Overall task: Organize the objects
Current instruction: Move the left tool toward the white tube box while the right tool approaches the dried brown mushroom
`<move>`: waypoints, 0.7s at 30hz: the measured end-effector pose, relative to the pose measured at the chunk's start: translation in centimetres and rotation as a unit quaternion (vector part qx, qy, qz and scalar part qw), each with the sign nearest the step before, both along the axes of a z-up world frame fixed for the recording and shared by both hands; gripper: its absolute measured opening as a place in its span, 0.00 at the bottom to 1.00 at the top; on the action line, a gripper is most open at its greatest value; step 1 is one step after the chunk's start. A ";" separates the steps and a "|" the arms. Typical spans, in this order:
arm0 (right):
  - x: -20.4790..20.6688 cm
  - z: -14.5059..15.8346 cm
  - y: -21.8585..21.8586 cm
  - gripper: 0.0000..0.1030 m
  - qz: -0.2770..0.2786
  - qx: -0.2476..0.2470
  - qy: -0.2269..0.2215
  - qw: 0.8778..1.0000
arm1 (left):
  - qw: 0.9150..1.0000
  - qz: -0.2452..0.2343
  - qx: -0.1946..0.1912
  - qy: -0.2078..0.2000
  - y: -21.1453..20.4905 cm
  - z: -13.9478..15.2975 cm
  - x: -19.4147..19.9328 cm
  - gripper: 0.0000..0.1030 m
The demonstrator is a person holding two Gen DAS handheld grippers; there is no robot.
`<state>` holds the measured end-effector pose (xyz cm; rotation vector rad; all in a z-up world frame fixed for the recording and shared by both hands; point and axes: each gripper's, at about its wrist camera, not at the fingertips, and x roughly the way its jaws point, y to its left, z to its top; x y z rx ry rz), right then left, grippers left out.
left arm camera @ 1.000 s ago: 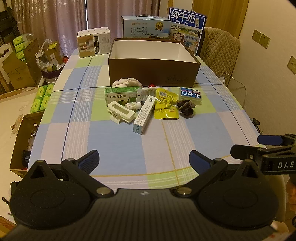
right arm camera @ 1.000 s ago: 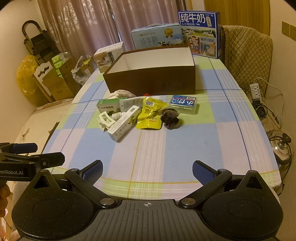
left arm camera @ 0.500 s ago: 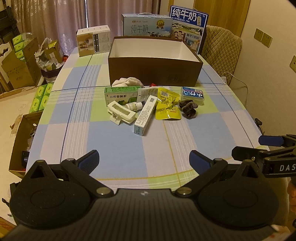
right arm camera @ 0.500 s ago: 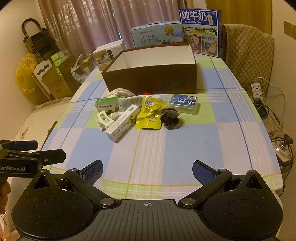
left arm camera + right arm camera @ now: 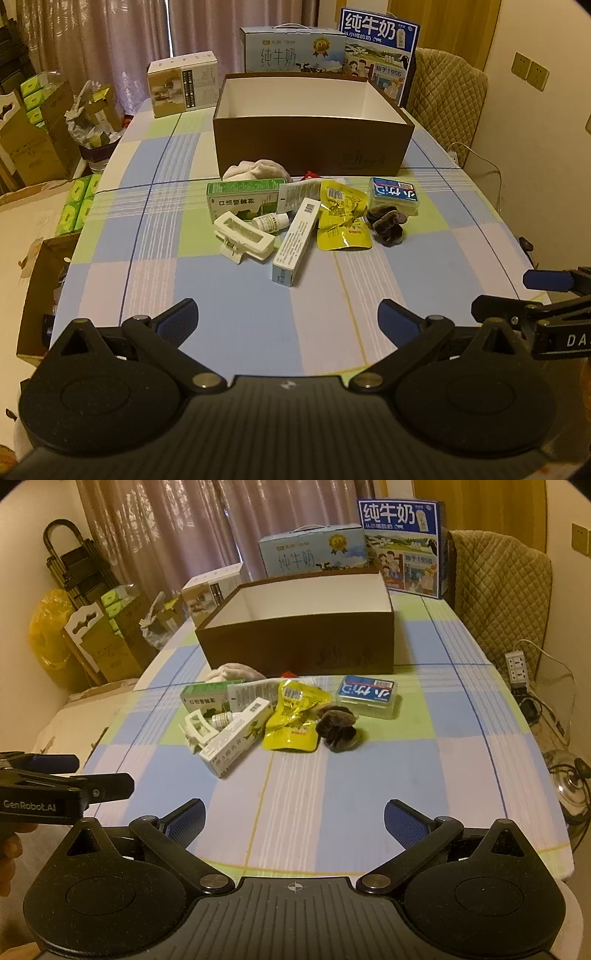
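Compared with a second ago, both views are sitting slightly closer to the clutter, and the items themselves are lying where they were. The left gripper [image 5: 287, 317] is hovering over the near edge of the table [image 5: 236, 310] with its jaws wide apart and gripping nothing; the right gripper [image 5: 294, 818] is doing likewise, also spread and empty.

The brown box [image 5: 310, 147] is standing open beyond the clutter, its white inside showing bare as far as the near wall allows; the floor just behind that wall is hidden. A pale cloth bundle [image 5: 258, 170] is lying against the box front, partly covered by the green carton [image 5: 243, 199]. A small red item [image 5: 309, 173] beside it is too obscured to identify.

The small white bottle [image 5: 271, 222] is resting between the white hair clip [image 5: 243, 238] and the long white carton [image 5: 297, 242], which is lying tilted across a flat sachet [image 5: 299, 192]. The yellow pouch [image 5: 343, 218] is touching the dark scrunchie [image 5: 388, 225], just in front of the clear blue-labelled case [image 5: 394, 195]. Milk cartons [image 5: 295, 55] are standing behind the box.
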<state>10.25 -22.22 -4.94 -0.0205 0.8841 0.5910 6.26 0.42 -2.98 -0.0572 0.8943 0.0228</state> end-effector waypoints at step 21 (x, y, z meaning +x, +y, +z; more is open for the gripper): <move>5.4 -2.9 2.1 0.94 0.021 -0.013 -0.015 1.000 | 0.999 -0.039 -0.004 0.004 0.2 -3.1 6.0 0.95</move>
